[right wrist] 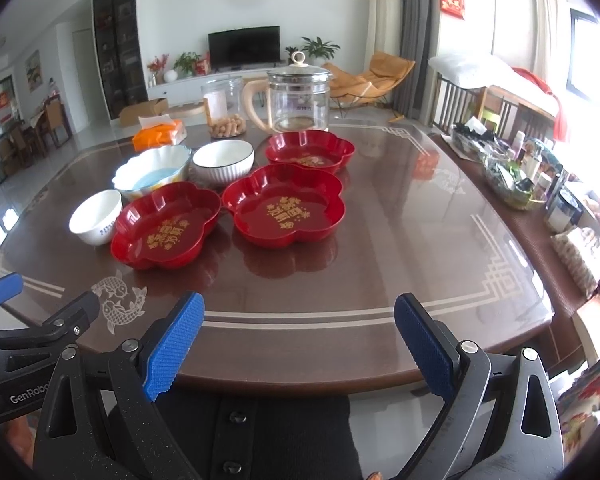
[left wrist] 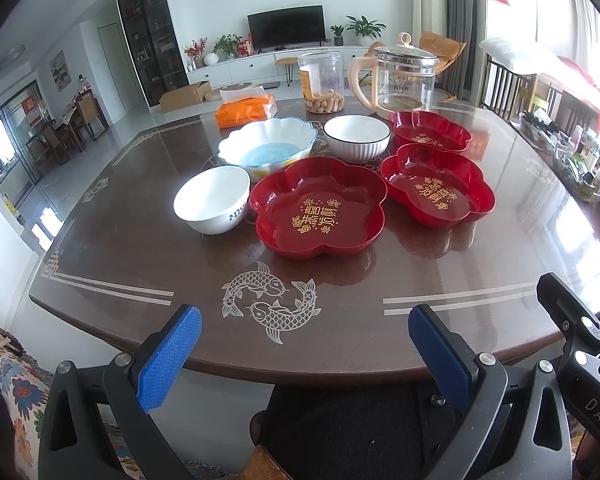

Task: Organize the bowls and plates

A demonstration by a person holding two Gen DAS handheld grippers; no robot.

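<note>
- The left gripper (left wrist: 304, 354) and the right gripper (right wrist: 298, 344) hang at the near edge of the counter (left wrist: 380, 320), both with jaws released and nothing between the blue pads.
- Just past that edge a silver fish emblem (left wrist: 271, 305) is inlaid in the glossy brown top, with bare surface around it and to its right.
- Beyond the emblem sits the nearest red plate (left wrist: 318, 207), flower-shaped with gold lettering.
- A small white bowl (left wrist: 212, 200) stands just left of that plate; a second red plate (left wrist: 438, 185) lies just right of it.
- Behind the nearest plate are a scalloped bowl (left wrist: 267, 147) with a blue inside, a ribbed white bowl (left wrist: 357, 137) and a third red plate (left wrist: 430, 131).
- Farther back stand an orange tissue pack (left wrist: 245, 111), a clear jar (left wrist: 323, 82) and a glass kettle (left wrist: 400, 76).
- Past the far edge lies open floor, then a television (left wrist: 286, 26) against the far wall.
</note>
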